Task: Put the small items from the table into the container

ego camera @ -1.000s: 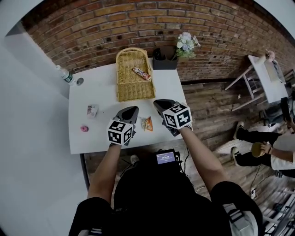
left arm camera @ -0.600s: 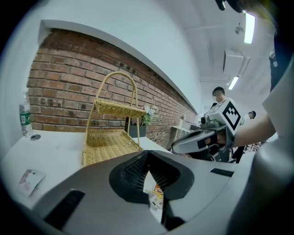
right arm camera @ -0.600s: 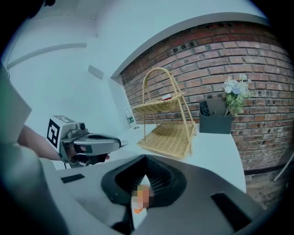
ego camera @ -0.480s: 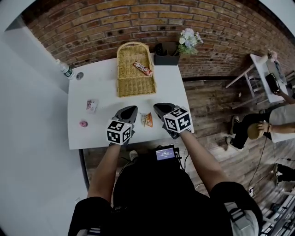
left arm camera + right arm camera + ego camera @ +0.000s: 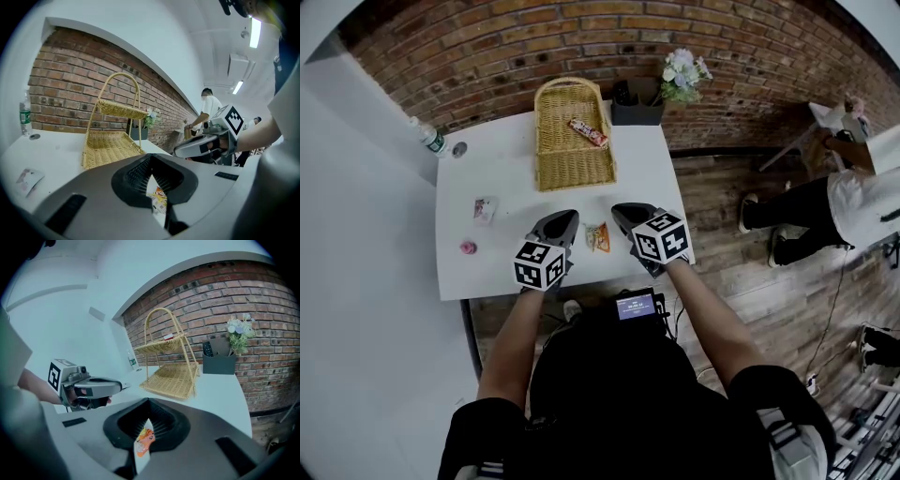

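An orange snack packet (image 5: 597, 236) lies flat on the white table (image 5: 502, 178), between my two grippers. My left gripper (image 5: 565, 218) is shut and empty, just left of the packet. Just right of it my right gripper (image 5: 622, 211) is also shut and empty. In the left gripper view the packet (image 5: 159, 199) shows through the slit of the closed jaws; in the right gripper view the packet (image 5: 144, 440) shows the same way. A two-tier wicker basket (image 5: 572, 141) stands at the table's far side, with a wrapped snack bar (image 5: 588, 133) on its upper tier.
A small card packet (image 5: 484, 208) and a pink item (image 5: 468, 247) lie at the table's left. A water bottle (image 5: 431, 141) and its cap (image 5: 459, 148) stand at the far left corner. A black holder (image 5: 637, 105) with flowers (image 5: 684, 70) stands beside the basket. A person (image 5: 825, 202) walks on the wooden floor at right.
Both grippers stay shut on either side of the orange packet, almost where they were. The person on the floor at right has stood and moved farther back.
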Motion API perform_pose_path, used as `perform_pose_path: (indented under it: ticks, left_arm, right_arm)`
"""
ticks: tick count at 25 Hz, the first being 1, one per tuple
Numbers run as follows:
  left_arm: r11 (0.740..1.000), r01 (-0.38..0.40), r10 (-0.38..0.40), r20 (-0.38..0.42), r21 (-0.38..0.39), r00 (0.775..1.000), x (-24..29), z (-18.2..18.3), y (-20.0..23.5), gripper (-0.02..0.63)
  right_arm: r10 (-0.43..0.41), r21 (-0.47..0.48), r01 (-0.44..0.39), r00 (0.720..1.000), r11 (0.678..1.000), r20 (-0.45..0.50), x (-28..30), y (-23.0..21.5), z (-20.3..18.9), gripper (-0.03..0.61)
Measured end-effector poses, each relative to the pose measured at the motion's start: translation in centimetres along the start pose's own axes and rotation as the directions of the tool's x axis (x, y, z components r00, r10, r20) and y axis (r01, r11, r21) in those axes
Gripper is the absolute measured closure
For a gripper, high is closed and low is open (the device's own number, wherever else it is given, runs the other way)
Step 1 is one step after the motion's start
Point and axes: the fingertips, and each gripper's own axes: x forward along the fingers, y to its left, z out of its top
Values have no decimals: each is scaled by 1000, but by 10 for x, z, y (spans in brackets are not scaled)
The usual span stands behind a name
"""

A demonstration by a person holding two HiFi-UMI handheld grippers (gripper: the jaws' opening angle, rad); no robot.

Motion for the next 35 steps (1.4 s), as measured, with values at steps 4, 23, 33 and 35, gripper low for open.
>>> perform_pose_path:
  ticks: [4,23,33,35]
  left_arm:
    - [1000,2,-2,3,-1,1000,-2,-2,1,604]
    - [991,-113,103,-149,-64,983,-23,-70,36,442]
    - [994,-109,97,-310,-23,946,-23,-121,29,426]
    - [994,-108,95,-323,-24,942,-22,-125,28,426]
  right_arm:
    - [2,1,-2,1000,1000,2,0,0,0,565]
    - [28,23,-27,999,999,-22,9,5,-12,565]
    - [29,42,-27,999,999,-41,9,2,-22,565]
    - [28,46,-26,999,999,-44,9,1,-24,565]
